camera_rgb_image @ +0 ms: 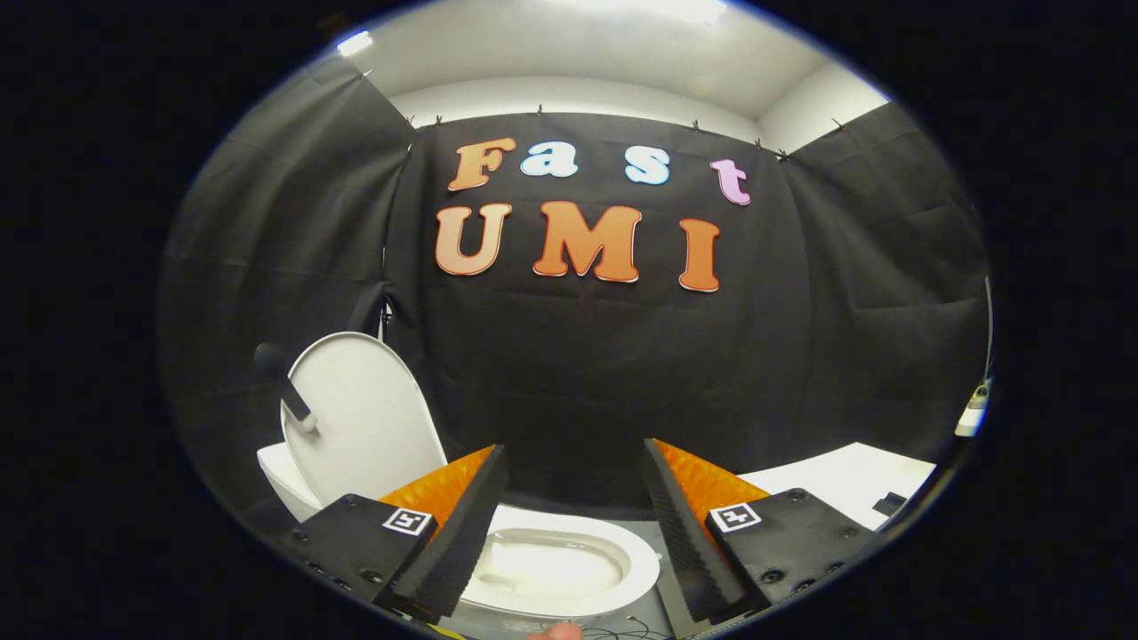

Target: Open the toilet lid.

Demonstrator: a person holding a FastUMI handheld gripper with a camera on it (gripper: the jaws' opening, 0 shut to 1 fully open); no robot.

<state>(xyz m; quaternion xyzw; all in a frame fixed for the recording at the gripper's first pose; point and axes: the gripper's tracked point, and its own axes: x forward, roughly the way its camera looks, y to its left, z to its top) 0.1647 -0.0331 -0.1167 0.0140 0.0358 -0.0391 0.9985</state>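
Note:
The white toilet lid point(360, 409) stands raised, leaning back to the left above the cistern end, with a dark handle point(284, 382) stuck on its face. Below it the white seat ring and open bowl point(551, 564) lie between and just under my fingers. My gripper point(573, 498) is open, with a wide gap between its two fingers and nothing held. The lid is off to the left of the left finger, apart from it.
The black cloth wall hangs close behind the toilet. A white surface point(845, 480) lies to the right beyond the right finger, with a small dark item point(889, 504) on it. A fingertip of a person's hand point(556, 632) shows beneath the bowl.

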